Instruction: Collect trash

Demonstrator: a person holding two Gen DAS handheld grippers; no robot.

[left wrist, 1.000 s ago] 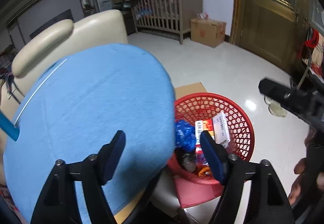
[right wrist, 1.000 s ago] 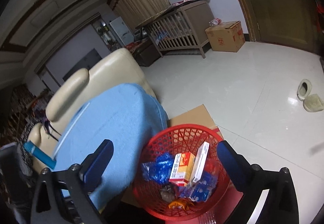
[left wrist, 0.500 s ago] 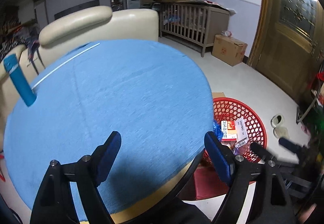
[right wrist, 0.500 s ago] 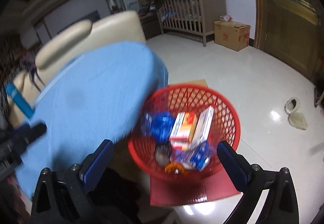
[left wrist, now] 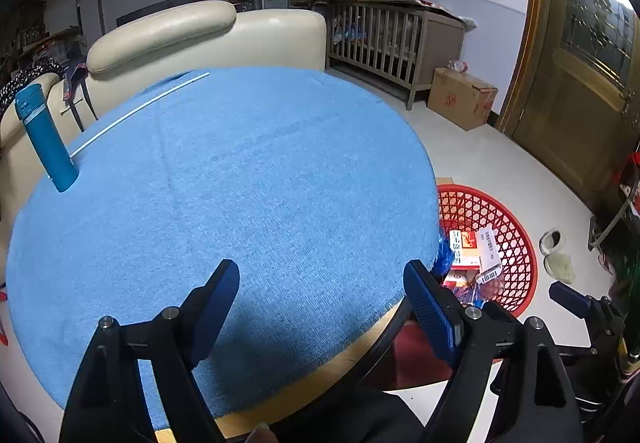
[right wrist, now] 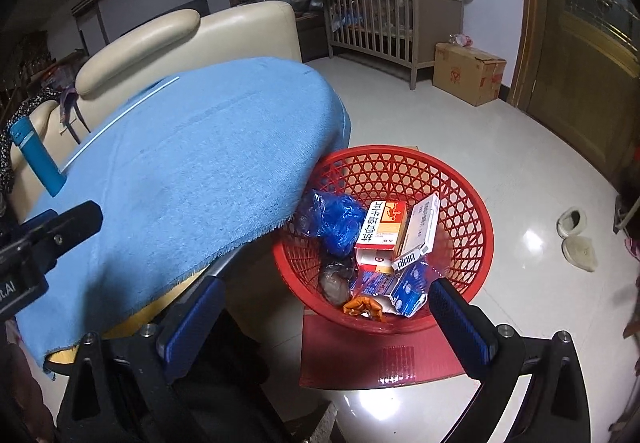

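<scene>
Left view: left tongs (left wrist: pixel 322 297) spread wide, nothing between them, over the round table (left wrist: pixel 224 203) with blue cloth; one blue bottle (left wrist: pixel 46 139) stands at its far-left edge. Red basket (left wrist: pixel 516 239) half hidden here behind the table rim. Right view: right tongs (right wrist: pixel 324 307) released, empty, above the basket (right wrist: pixel 468 199) on the floor beside the table; inside it two cartons (right wrist: pixel 382 233), one blue bag (right wrist: pixel 336 219), smaller wrappers.

The left gripper (left wrist: pixel 320 295) fills the lower frame, jaws apart and empty, over a round blue-clothed table (left wrist: pixel 240 183); a blue bottle (left wrist: pixel 46 139) stands at left; a red basket (left wrist: pixel 486 247) of trash sits lower right on the floor.
</scene>
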